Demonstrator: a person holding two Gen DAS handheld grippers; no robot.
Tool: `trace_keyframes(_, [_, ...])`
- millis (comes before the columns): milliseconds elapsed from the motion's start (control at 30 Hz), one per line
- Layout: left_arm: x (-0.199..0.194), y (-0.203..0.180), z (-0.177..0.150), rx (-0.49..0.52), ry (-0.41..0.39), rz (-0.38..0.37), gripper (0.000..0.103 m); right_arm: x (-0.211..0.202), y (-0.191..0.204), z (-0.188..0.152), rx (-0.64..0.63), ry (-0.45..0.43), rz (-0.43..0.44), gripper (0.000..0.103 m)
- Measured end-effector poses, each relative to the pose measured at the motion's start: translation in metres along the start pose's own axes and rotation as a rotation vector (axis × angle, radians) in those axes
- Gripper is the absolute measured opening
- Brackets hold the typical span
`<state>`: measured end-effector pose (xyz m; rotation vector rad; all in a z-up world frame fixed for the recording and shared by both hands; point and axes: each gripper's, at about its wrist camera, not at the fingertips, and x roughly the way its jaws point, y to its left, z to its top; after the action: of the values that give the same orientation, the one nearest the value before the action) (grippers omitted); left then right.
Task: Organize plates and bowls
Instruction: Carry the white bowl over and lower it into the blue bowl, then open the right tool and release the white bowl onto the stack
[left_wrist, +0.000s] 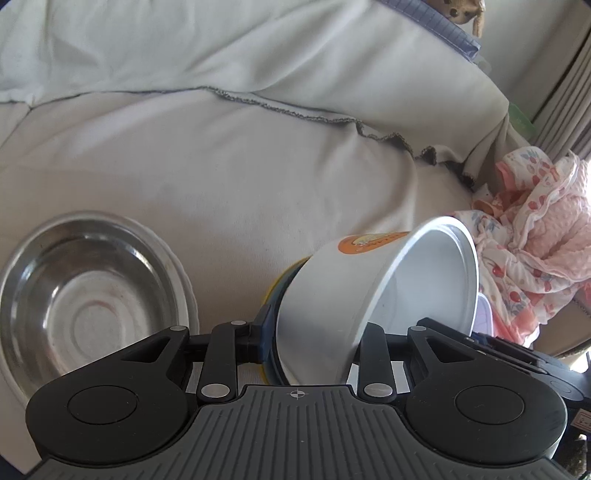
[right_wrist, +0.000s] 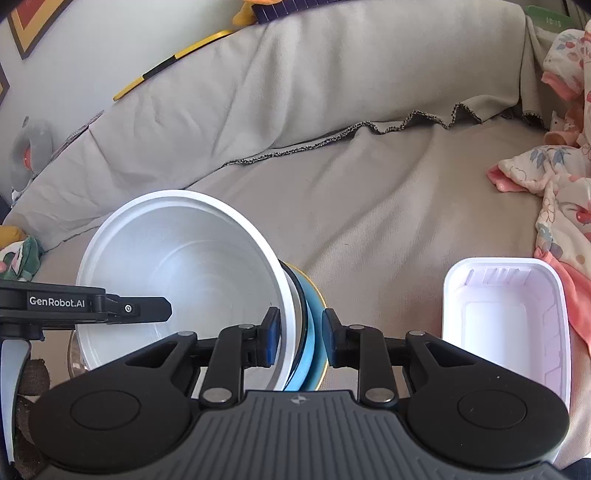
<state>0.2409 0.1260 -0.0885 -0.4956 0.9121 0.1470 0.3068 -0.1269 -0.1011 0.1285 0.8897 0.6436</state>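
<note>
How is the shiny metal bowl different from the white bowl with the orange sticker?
The metal bowl is shiny steel and mirrors light; the white bowl is matte white with an orange label. The metal bowl sits flat, opening up, on the cloth-covered sofa; the white bowl is tipped on its side. Nothing touches the metal bowl, while gripper fingers sit at the white bowl's rim. Both are round and empty.

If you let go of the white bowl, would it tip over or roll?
Probably. The white bowl is tilted on its side, so it may rock or roll on its round rim. It looks thin and light, and the soft couch cover would likely cushion it.
</note>
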Motion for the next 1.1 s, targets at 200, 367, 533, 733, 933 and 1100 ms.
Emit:
trace_keyframes(200, [-0.012, -0.005, -0.004, 0.006, -0.035, -0.031, 0.032, -0.006, -0.002, -0.003, 0.023, -0.006, 0.021, 0.025])
trace_keyframes(367, [-0.013, -0.004, 0.013, -0.039, -0.029, -0.168, 0.032, -0.015, 0.003, 0.008, 0.033, -0.029, 0.094, 0.027])
trace_keyframes(533, [0.0, 0.001, 0.012, -0.033, -0.033, -0.032, 0.032, -0.001, -0.003, 0.005, 0.044, -0.018, 0.015, 0.027])
trace_keyframes(733, [0.004, 0.012, 0.006, -0.055, 0.011, -0.044, 0.031, 0.004, -0.011, -0.003, 0.08, 0.003, 0.022, 0.027])
trace_keyframes(933, [-0.015, 0.007, 0.005, -0.073, 0.004, -0.127, 0.041, -0.015, -0.003, -0.004, 0.083, -0.032, 0.086, 0.029])
trace_keyframes(1100, [-0.014, 0.021, 0.008, -0.183, 0.027, -0.268, 0.058, -0.022, -0.003, 0.0, 0.074, -0.058, 0.094, 0.03])
